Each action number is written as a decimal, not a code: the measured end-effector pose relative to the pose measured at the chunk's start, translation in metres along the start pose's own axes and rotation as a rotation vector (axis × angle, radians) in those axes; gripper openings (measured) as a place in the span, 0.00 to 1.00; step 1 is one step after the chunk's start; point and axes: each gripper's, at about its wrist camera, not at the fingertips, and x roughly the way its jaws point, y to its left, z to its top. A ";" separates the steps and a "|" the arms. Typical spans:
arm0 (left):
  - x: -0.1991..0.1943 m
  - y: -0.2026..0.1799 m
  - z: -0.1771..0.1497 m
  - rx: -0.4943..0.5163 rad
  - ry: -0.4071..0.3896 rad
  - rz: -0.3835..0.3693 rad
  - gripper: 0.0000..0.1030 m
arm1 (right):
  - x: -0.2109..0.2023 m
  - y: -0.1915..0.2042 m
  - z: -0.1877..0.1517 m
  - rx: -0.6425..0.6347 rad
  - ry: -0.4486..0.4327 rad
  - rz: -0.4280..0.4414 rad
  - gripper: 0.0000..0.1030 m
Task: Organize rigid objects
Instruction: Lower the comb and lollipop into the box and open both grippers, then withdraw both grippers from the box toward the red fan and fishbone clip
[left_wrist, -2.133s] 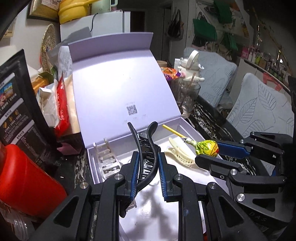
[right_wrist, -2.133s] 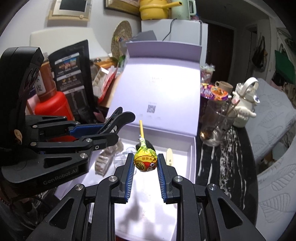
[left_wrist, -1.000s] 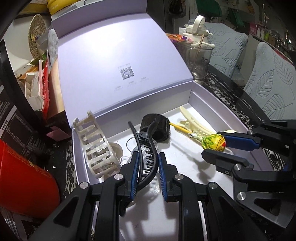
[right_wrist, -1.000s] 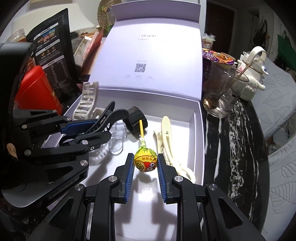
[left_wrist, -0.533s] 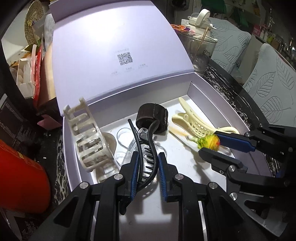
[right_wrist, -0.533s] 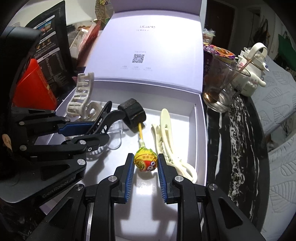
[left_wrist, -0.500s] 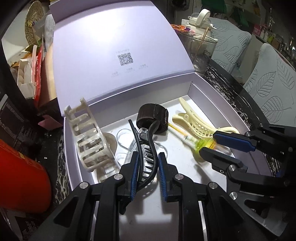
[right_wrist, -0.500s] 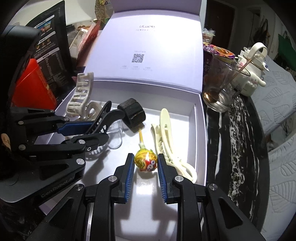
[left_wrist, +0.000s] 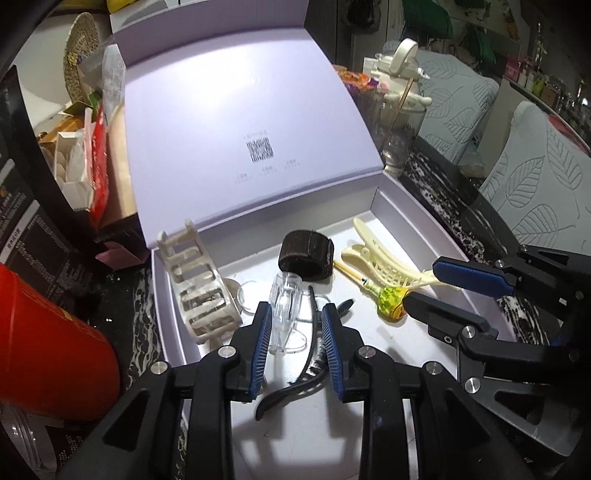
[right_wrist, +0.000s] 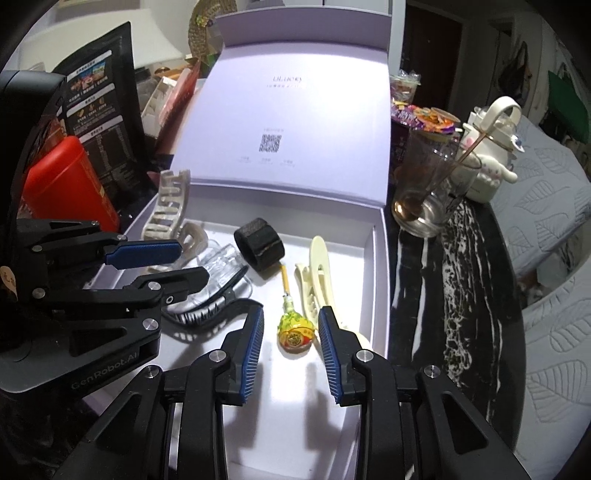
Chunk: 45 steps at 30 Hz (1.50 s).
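We note both hand-held grippers over the open lavender box (right_wrist: 380, 258), jaws opening. Left hand-held gripper (left_wrist: 295, 332): the black hair claw (left_wrist: 314, 354) lies loose between the pads, its near end hidden behind a finger. Right hand-held gripper (right_wrist: 290, 334): the lollipop (right_wrist: 295, 332) lies released on the box floor, touching neither pad. The clear clip (left_wrist: 284, 314) is hard to outline.

My left tool (left_wrist: 295, 338) is opening over the open lilac cardboard box (left_wrist: 424, 221); the curved black plastic hair claw (left_wrist: 306, 365) lies loose between its 2 blue pads, beside a clear plastic clip (left_wrist: 284, 314). My right tool (left_wrist: 439, 284) is opening around the yellow-green wrapped lollipop (left_wrist: 391, 304).
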 end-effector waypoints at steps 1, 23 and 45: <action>-0.004 0.000 0.001 0.000 -0.009 0.000 0.27 | -0.002 0.000 0.001 -0.001 -0.005 -0.001 0.30; -0.090 -0.006 0.009 -0.015 -0.182 0.004 0.27 | -0.091 0.011 0.014 -0.018 -0.179 -0.036 0.36; -0.193 -0.020 -0.018 0.000 -0.386 0.070 0.81 | -0.186 0.030 -0.012 -0.038 -0.316 -0.095 0.50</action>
